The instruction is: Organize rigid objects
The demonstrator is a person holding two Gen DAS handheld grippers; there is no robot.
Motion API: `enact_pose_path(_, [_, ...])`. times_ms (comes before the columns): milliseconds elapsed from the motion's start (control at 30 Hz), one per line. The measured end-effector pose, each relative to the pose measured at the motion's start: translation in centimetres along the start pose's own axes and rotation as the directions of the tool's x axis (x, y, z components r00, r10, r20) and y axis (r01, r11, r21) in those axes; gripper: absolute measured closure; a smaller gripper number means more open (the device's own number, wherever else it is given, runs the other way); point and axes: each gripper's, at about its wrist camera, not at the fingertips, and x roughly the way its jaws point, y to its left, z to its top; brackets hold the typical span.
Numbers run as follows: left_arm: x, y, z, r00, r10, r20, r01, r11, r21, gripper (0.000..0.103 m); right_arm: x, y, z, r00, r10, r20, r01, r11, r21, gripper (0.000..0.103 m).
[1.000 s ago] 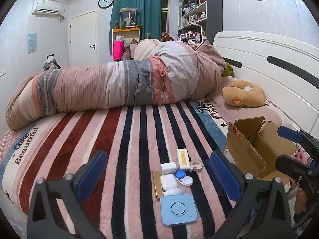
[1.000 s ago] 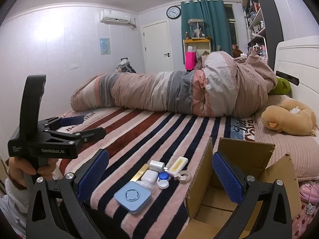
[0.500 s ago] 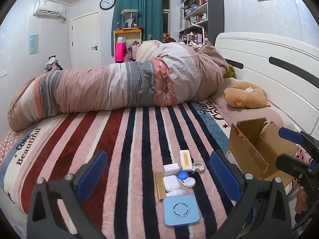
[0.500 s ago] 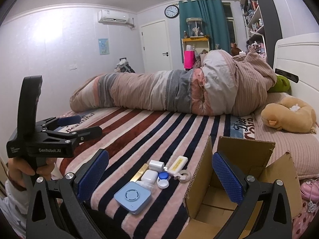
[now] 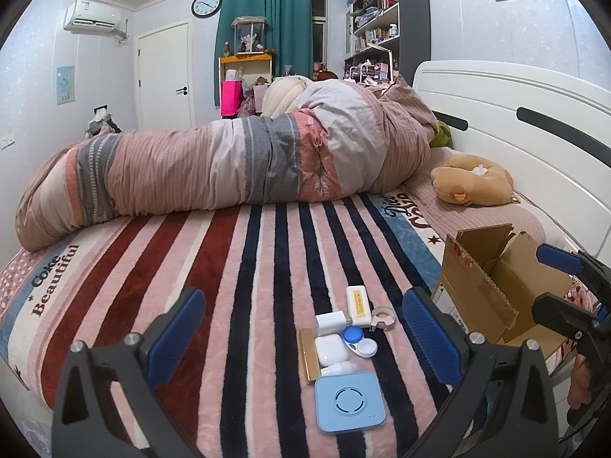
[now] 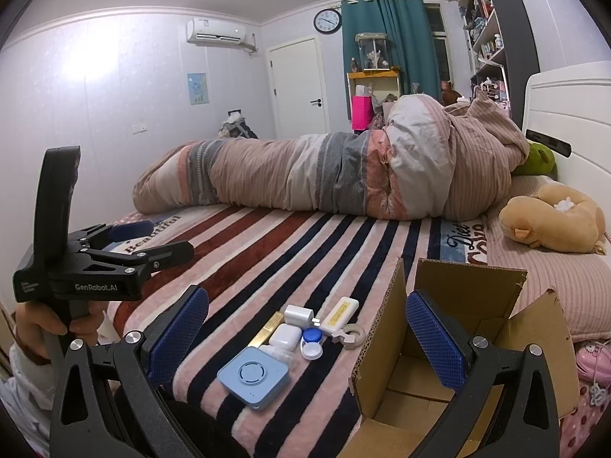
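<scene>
Cardboard box (image 6: 458,343) beside left gripper (image 6: 149,242) marked "GenRobot.AI", jaws apart.

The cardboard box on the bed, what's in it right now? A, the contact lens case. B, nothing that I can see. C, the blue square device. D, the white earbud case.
B: the cardboard box stands open with only bare cardboard showing inside, while the blue square device, white earbud case and contact lens case all lie on the striped blanket beside it.
</scene>
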Motion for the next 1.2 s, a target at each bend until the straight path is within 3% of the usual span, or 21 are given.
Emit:
enact_pose_path(500, [0.1, 0.8, -0.3, 1.0, -0.005, 0.01, 0.005, 1.0, 0.004, 0.0, 0.2, 0.1, -0.5, 1.0, 0.0, -0.006, 0.0, 1.0, -0.021, 0.0])
enact_pose_path(667, [0.8, 2.6, -0.6, 1.0, -0.023, -0.007, 0.023, 1.0, 0.007, 0.0, 0.5, 3.4, -0.1, 1.0, 0.027, 0.001, -0.027, 0.992, -0.12, 0.027])
enact_pose_path(733, [1.5, 3.7, -0.9, 1.0, -0.002, -0.018, 0.002, 1.0, 0.004, 0.0, 1.3, 4.9, -0.1, 0.998, 0.058, -0.007, -0.059, 0.99, -0.131, 0.044])
enact_pose_path(767, [1.8, 4.3, -1.2, 1.0, 0.007, -0.024, -0.007, 1.0, 0.003, 0.0, 1.9, 5.4, -0.2, 0.996, 0.084, -0.019, -0.086, 0.989, -0.119, 0.046])
enact_pose_path(867, [3.5, 6.4, -2.3, 0.997, 0.032, -0.07, -0.033, 0.999, -0.007, 0.0, 5.0, 6.8, -1.5, 0.981, 0.163, -0.101, -0.169, 0.985, -0.046, 0.046])
enact_pose_path(967, [5.6, 8.7, -3.9, 0.99, -0.016, -0.138, 0.01, 0.999, -0.046, 0.001, 8.4, 7.5, -3.7, 0.964, 0.169, -0.205, -0.17, 0.985, 0.015, 0.045])
enact_pose_path(1100, [8.1, 11.4, -6.3, 0.975, -0.095, -0.199, 0.073, 0.991, -0.113, 0.001, 13.1, 7.4, -7.8, 0.937, 0.001, -0.348, 0.015, 0.999, 0.044, 0.023])
enact_pose_path(1200, [9.4, 12.4, -7.9, 0.97, -0.069, -0.235, 0.047, 0.994, -0.1, 0.001, 15.6, 6.9, -10.3, 0.898, -0.014, -0.44, 0.067, 0.992, 0.104, 0.023])
